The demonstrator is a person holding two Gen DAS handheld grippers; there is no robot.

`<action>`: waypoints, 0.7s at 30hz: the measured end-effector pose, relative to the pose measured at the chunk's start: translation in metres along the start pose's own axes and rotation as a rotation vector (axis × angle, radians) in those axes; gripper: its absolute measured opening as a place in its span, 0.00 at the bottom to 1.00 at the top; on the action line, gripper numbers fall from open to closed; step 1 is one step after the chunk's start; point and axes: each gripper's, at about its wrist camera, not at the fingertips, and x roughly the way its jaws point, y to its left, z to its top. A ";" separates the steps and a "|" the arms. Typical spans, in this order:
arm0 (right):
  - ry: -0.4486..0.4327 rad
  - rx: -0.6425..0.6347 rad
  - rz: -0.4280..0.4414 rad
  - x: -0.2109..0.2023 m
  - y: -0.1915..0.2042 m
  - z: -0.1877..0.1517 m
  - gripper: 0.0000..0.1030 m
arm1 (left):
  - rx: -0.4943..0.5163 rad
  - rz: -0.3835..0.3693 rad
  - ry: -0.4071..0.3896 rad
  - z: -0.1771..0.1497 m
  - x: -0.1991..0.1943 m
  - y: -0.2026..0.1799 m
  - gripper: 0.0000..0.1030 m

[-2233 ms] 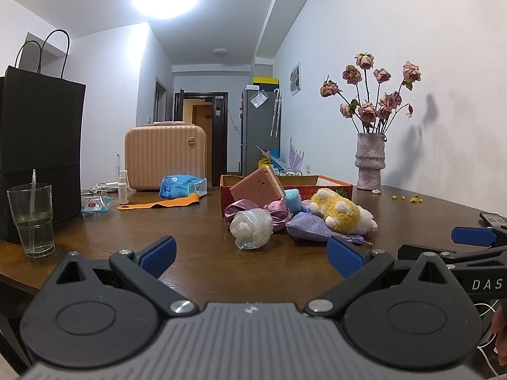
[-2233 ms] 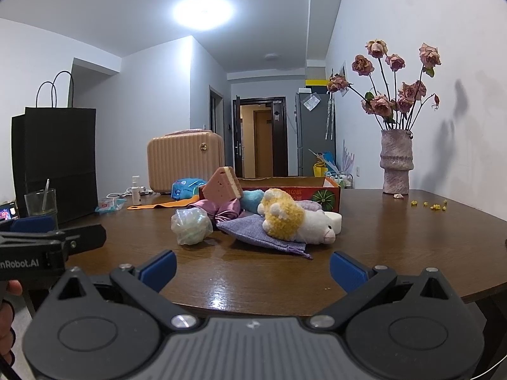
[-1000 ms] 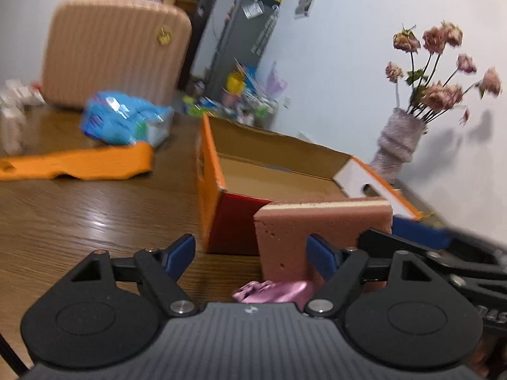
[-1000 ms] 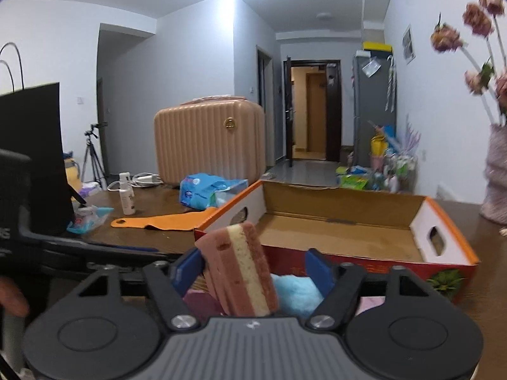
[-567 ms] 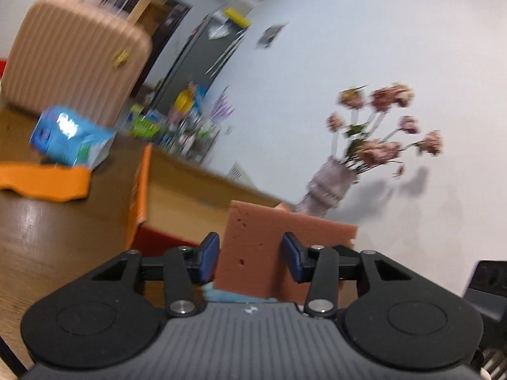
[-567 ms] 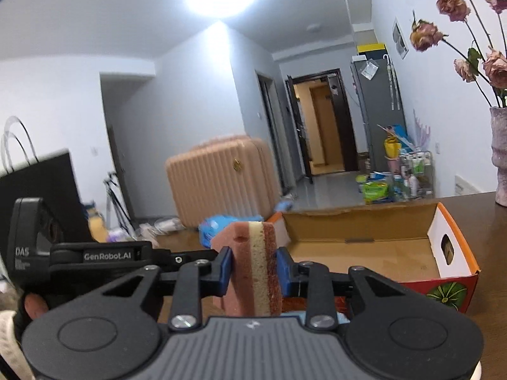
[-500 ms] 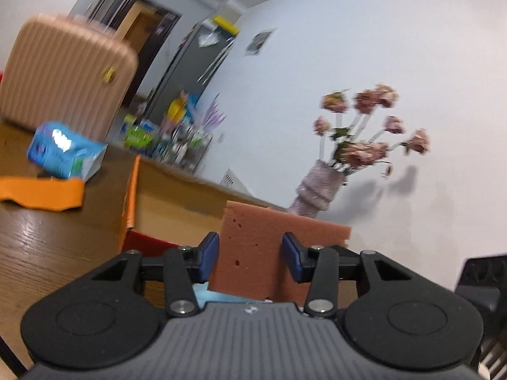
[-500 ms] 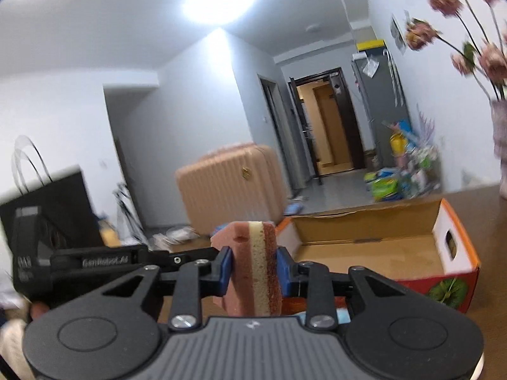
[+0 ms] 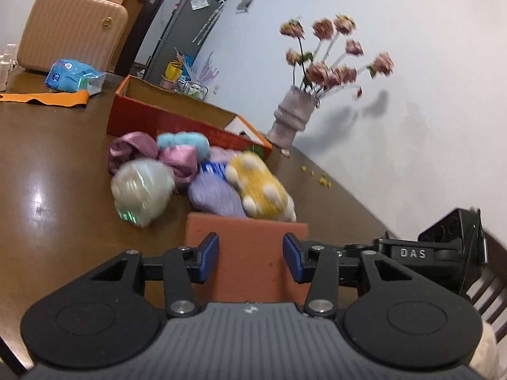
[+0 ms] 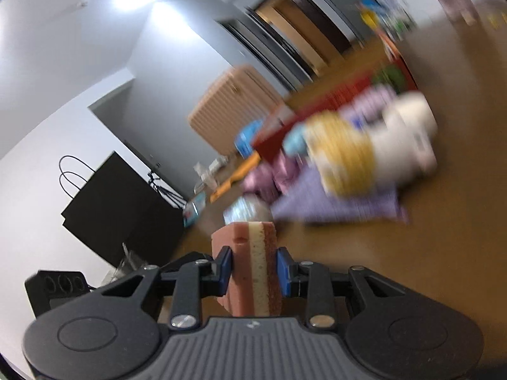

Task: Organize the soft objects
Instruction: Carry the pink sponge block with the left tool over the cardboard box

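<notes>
- Both grippers are clamped on the same sponge [image 9: 247, 247]: left gripper [image 9: 250, 257] squeezes its flat brown faces, right gripper [image 10: 253, 267] pinches the layered pink-and-cream edge.
- Sponge is held up over the near part of the brown wooden table [image 9: 47, 171], just short of the toy pile.
- Pile: yellow plush [image 9: 259, 186], purple cloth [image 9: 215, 194], pink ribbon [image 9: 133, 148], clear bag [image 9: 142, 186], all just in front of the orange box [image 9: 177, 120].
- Further back: suitcase [image 9: 69, 28], vase [image 9: 293, 120] of dried roses against the white wall, black bag [image 10: 117, 209] off to the side.
- Right view is pretty blurry.
</notes>
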 end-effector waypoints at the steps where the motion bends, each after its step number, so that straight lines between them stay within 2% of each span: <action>1: 0.007 0.003 -0.007 0.001 0.000 -0.004 0.29 | 0.018 0.023 0.006 -0.005 0.002 -0.004 0.44; 4: -0.022 0.009 -0.054 0.001 -0.003 -0.008 0.32 | 0.061 0.075 0.000 -0.014 0.002 -0.010 0.46; 6: -0.067 -0.064 -0.166 0.003 0.002 -0.008 0.34 | 0.056 0.089 -0.012 -0.015 -0.001 -0.007 0.49; 8: -0.083 -0.107 -0.236 0.004 0.005 -0.005 0.42 | 0.029 0.102 -0.006 -0.013 -0.001 0.000 0.60; 13: -0.110 -0.155 -0.237 -0.002 0.018 -0.004 0.43 | 0.000 0.099 0.012 -0.009 0.000 0.015 0.63; 16: -0.089 -0.164 -0.236 0.007 0.019 -0.005 0.42 | -0.046 0.088 0.054 -0.009 0.007 0.024 0.60; 19: -0.075 -0.158 -0.235 0.013 0.018 -0.004 0.42 | -0.077 0.063 0.076 -0.010 0.012 0.029 0.51; 21: -0.064 -0.155 -0.223 0.016 0.018 -0.003 0.38 | -0.090 0.051 0.080 -0.010 0.014 0.031 0.41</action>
